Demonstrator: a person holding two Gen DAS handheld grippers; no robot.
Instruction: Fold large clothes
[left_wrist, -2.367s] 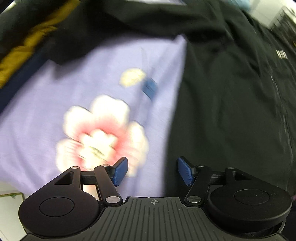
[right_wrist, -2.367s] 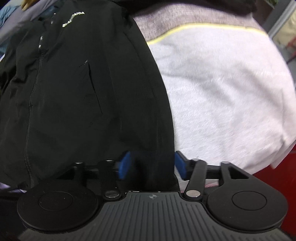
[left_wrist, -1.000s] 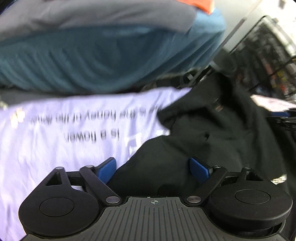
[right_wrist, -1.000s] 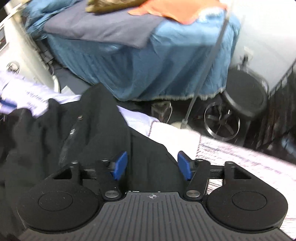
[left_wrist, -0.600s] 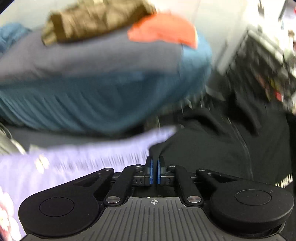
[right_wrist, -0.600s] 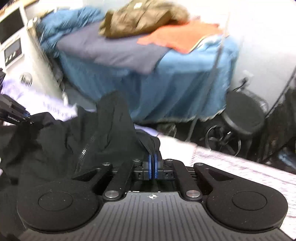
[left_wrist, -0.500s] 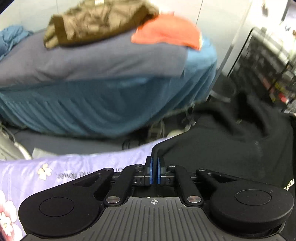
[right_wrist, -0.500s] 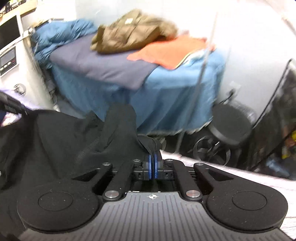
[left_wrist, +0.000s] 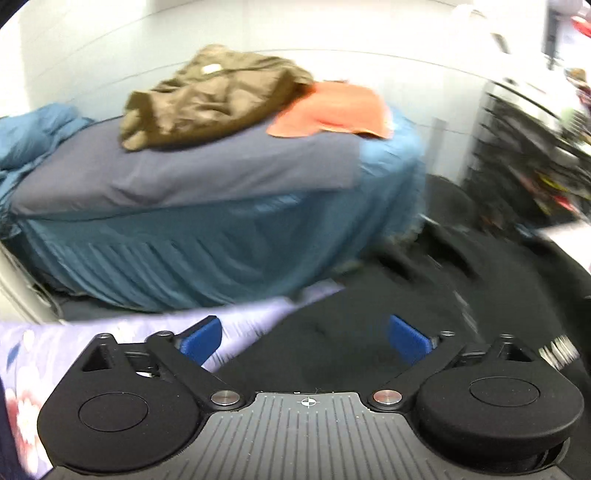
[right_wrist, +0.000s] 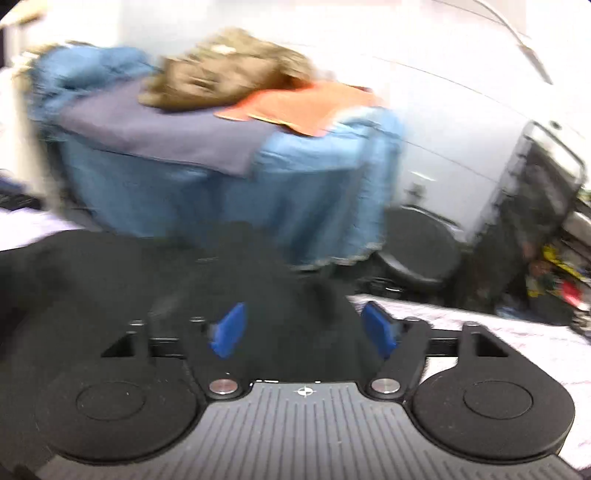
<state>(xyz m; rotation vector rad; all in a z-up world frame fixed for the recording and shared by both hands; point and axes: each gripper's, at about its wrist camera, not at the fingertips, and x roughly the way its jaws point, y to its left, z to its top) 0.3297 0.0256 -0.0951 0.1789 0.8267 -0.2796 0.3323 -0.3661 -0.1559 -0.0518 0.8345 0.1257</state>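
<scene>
A black jacket (left_wrist: 388, 332) lies on the lilac floral sheet (left_wrist: 33, 362) of the surface, just released: both left gripper (left_wrist: 306, 338) and right gripper (right_wrist: 304, 328), clamped on it half a second ago, now stand open, suggesting one fold is finished.

The black jacket (left_wrist: 354, 332) is soft, dull cloth with no shine. The purple sheet (left_wrist: 44, 354) under it is smooth, thin cloth. The left tool (left_wrist: 306, 338) is dull black plastic with blue pads (left_wrist: 201, 338) (its small round pins look like shiny metal). The right tool (right_wrist: 304, 330) looks the same. The brown coat (left_wrist: 214, 96) is crinkly cloth with a slight shine.
</scene>
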